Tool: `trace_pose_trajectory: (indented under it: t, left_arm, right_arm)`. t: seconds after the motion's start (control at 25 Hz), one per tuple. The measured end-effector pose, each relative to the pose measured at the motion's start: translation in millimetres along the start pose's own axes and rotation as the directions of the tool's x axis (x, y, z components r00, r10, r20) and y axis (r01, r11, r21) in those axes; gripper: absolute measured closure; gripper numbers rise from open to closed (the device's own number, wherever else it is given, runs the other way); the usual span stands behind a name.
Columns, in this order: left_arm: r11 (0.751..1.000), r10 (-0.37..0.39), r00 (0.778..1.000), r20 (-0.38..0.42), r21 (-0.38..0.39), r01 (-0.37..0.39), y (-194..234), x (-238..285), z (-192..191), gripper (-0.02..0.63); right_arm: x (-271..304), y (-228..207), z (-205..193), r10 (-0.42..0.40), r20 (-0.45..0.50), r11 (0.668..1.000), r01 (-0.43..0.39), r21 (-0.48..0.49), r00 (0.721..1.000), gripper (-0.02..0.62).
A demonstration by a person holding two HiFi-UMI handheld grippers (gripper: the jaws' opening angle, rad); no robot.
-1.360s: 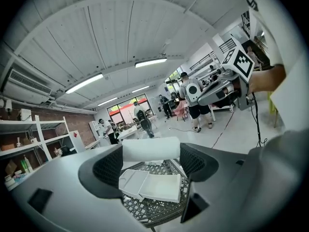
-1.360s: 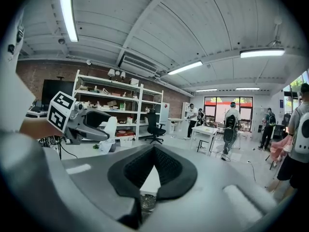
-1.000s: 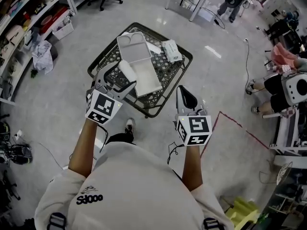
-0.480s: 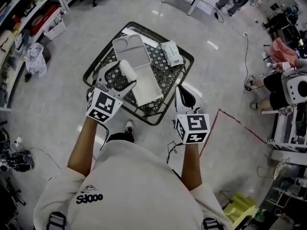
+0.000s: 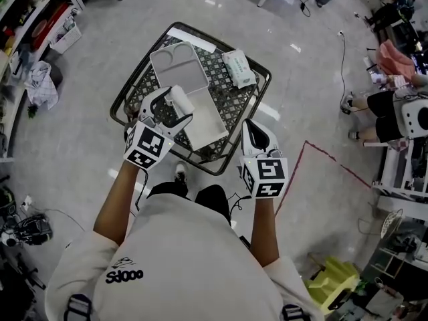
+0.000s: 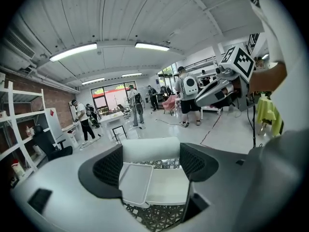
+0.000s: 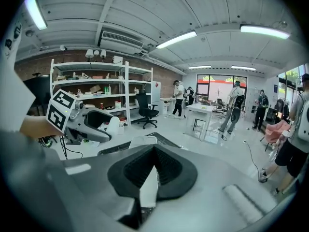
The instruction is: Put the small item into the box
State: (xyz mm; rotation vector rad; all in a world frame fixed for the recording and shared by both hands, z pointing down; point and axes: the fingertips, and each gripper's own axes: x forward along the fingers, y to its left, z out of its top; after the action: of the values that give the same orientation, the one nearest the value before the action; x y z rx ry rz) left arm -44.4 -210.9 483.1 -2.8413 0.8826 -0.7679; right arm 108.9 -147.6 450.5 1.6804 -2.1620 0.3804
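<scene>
A small white roll-shaped item (image 5: 179, 99) is clamped in my left gripper (image 5: 171, 110), above the near left edge of the open white box (image 5: 208, 116). The box's lid (image 5: 176, 67) lies flat beyond it on the black lattice table (image 5: 261, 89). In the left gripper view the item (image 6: 150, 150) spans both pads, with the box (image 6: 166, 188) and lid (image 6: 135, 183) below it. My right gripper (image 5: 253, 128) hovers at the table's near right edge, shut with nothing in it. In the right gripper view its jaws (image 7: 153, 153) meet, and the left gripper (image 7: 102, 121) shows at the left.
A pale green packet (image 5: 239, 68) lies at the table's far right. Shelving (image 5: 27, 19) with bins lines the left wall. A red tape line (image 5: 334, 169) marks the floor at right, near a seated person (image 5: 384, 105). Other people stand at desks (image 7: 207, 111) further off.
My left gripper has carried the white item a little forward over the box's near left edge. The right gripper has stayed almost in place and stays shut.
</scene>
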Motion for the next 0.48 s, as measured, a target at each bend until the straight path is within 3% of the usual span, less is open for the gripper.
trace_pose_trajectory:
  t: [0.24, 0.48]
  left_arm:
    - [0.998, -0.045, 0.996, -0.073, -0.037, 0.042, -8.2, 23.5, -29.7, 0.236]
    - [0.995, -0.062, 0.985, -0.161, -0.083, 0.05, -17.4, 50.3, -59.5, 0.236]
  right_arm:
    - [20.3, -12.9, -16.3, -0.002, -0.054, 1.0, 0.003, 0.024, 0.999, 0.584]
    - [46.7, -21.6, -35.2, 0.063, -0.109, 0.998, -0.061, 0.023, 0.992, 0.584]
